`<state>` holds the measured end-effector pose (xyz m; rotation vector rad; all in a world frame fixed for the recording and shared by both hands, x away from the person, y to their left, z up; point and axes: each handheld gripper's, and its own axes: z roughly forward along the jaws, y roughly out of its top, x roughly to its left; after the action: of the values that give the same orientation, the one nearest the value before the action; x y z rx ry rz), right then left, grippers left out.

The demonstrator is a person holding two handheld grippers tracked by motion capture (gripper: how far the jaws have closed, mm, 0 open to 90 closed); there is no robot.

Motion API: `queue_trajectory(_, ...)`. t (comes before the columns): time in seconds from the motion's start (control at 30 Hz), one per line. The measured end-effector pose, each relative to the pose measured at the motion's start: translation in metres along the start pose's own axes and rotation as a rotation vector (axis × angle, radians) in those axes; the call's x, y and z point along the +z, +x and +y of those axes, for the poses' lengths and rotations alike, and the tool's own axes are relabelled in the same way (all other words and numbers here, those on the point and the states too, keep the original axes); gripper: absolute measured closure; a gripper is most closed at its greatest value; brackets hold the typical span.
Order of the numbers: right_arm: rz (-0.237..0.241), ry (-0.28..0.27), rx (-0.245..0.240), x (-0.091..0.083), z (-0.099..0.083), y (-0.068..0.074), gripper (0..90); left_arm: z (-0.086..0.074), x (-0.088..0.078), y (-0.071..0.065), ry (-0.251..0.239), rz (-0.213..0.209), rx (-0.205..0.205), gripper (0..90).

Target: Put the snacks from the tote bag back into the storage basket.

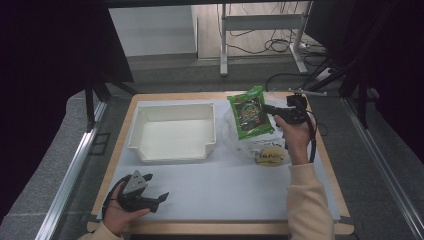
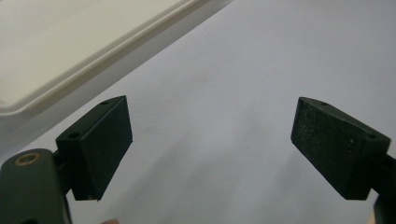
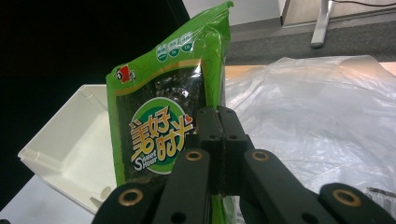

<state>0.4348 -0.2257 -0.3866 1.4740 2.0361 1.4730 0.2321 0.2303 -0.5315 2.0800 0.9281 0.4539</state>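
Observation:
A green snack packet (image 1: 250, 113) (image 3: 159, 112) with a dark window and a round label hangs lifted above the table's right half. My right gripper (image 1: 272, 110) (image 3: 219, 122) is shut on the packet's edge, its two black jaws pressed together on the foil. A white bin (image 1: 172, 131) (image 3: 70, 149) stands to the packet's left. My left gripper (image 1: 161, 197) (image 2: 210, 144) rests near the table's front left corner, open, with nothing between its pads (image 2: 100, 140).
A crumpled clear plastic bag (image 1: 235, 135) (image 3: 317, 116) lies under the lifted packet. A yellowish packet (image 1: 270, 156) sits beside it near my right forearm. The bin's rim (image 2: 93, 60) runs just beyond my left gripper. A desk frame and cables stand beyond the table.

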Motion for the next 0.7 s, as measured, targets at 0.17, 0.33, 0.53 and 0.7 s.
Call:
queue_trajectory(0.17, 0.016, -0.001, -0.001, 0.004, 0.000, 0.005, 89.4, 0.000, 0.000, 0.000, 0.000, -0.001, 0.000, 12.6)
queue_trajectory(0.33, 0.036, -0.007, -0.004, 0.006, 0.000, 0.011, 89.4, 0.000, 0.000, 0.000, -0.001, -0.003, -0.001, 12.6)
queue_trajectory(0.53, 0.058, -0.005, -0.013, 0.010, 0.000, 0.019, 89.5, 0.000, -0.001, 0.000, -0.005, -0.007, -0.003, 12.6)
queue_trajectory(0.7, 0.086, 0.001, -0.020, 0.012, -0.001, 0.026, 89.5, 0.000, 0.000, 0.000, -0.001, -0.008, -0.001, 12.6)
